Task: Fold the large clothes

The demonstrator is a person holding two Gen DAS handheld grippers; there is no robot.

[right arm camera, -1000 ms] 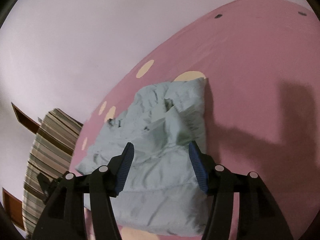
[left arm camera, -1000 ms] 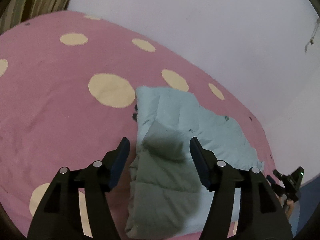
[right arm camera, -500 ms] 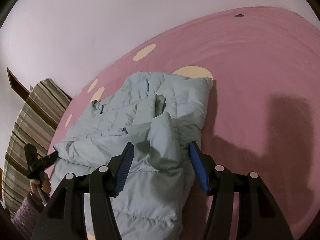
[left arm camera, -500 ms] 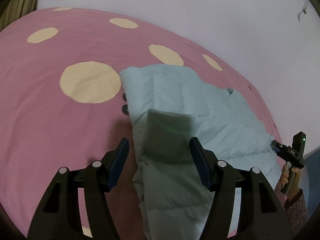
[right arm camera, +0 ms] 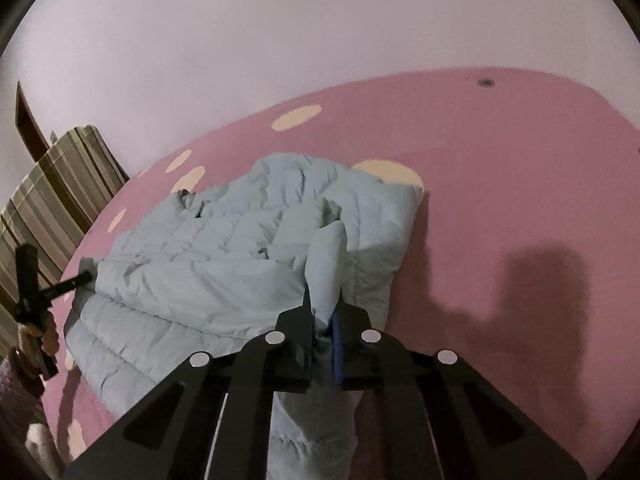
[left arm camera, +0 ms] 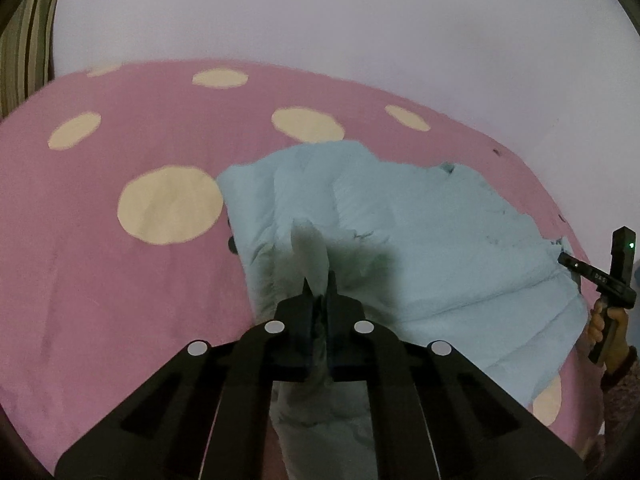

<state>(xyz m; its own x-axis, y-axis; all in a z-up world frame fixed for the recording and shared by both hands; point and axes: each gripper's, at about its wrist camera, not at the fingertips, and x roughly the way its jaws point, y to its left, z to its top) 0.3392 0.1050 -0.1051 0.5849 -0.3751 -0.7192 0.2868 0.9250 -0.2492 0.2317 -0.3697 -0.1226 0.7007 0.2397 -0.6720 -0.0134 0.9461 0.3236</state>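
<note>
Both sets of jaws, spread a second ago, have now closed on fabric. In its own wrist view the left gripper [left arm camera: 319,300] pinches a raised fold of the pale blue padded jacket [left arm camera: 400,248]; in the other wrist view the right gripper [right arm camera: 322,320] pinches a similar fold at the opposite end. The jacket lies partly folded on the pink bedspread [left arm camera: 100,280] with cream dots, near the far wall [left arm camera: 320,20].

For a clean fold, judged from this layout: lift both ends together, keep the cloth between them taut, and carry the edge across level so it lands square.

The jacket is quilted, puffy and slippery-looking, with stitched channels; it probably springs back, so press the fold flat. The bedspread looks soft and matte.
</note>
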